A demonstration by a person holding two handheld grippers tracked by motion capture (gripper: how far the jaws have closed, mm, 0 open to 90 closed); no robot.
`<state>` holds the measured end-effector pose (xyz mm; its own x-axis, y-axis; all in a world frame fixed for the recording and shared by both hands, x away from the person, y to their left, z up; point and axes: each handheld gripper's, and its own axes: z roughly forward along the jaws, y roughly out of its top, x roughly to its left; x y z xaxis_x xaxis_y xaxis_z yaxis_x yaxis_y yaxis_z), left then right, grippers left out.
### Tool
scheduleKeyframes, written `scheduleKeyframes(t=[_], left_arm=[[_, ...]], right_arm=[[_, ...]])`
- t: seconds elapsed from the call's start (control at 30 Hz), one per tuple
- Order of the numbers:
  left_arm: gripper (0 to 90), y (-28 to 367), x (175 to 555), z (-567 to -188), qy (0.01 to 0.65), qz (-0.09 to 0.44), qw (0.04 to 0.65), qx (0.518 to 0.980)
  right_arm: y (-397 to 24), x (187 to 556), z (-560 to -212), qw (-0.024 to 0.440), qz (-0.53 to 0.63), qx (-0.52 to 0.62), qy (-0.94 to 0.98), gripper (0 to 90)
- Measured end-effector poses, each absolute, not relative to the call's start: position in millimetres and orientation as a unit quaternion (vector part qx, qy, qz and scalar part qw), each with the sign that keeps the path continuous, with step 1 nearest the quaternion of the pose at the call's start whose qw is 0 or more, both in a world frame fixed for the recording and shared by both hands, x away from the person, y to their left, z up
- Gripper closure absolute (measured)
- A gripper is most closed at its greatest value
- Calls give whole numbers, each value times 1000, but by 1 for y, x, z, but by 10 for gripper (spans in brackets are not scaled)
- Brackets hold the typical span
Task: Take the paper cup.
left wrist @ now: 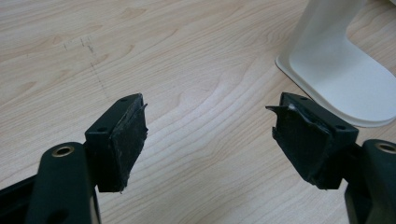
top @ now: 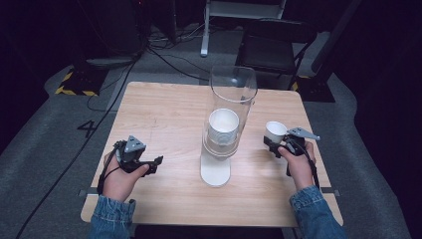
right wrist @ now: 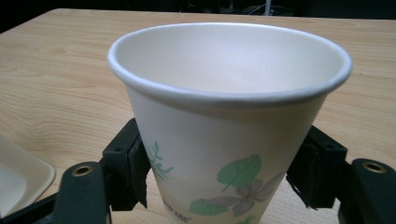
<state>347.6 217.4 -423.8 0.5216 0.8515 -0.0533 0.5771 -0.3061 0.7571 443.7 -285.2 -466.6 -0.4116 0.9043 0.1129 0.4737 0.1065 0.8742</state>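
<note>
Now right gripper (right wrist: 219,182) clamps the paper cup (right wrist: 224,116) — left gripper (left wrist: 210,140) gapes wide, empty.

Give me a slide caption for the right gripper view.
Right tongs clamp an upright, empty floral paper cup above the wooden table.

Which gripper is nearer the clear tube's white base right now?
Left, narrowly. The left gripper sits open just to the left of the white base; the right gripper, shut on a paper cup, is off to its right and farther back.

A light wooden table (top: 164,107) bears a white-based clear cup dispenser (top: 215,172) at its middle
</note>
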Motion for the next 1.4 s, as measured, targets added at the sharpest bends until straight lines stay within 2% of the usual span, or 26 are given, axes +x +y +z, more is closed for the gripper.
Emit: scheduleKeyframes(t=[0.93, 1.0, 1.03, 1.4], left_arm=[[256, 216, 347, -424, 451, 181, 376, 789], [256, 216, 347, -424, 449, 182, 375, 790], [256, 216, 347, -424, 449, 181, 374, 791], [255, 214, 347, -422, 443, 182, 373, 795]], right_arm=[[-284, 451, -497, 218, 426, 456, 751, 287], [-283, 450, -498, 217, 418, 450, 759, 248], [-281, 451, -500, 215, 418, 446, 762, 165], [-278, 449, -498, 227, 416, 441, 762, 158]])
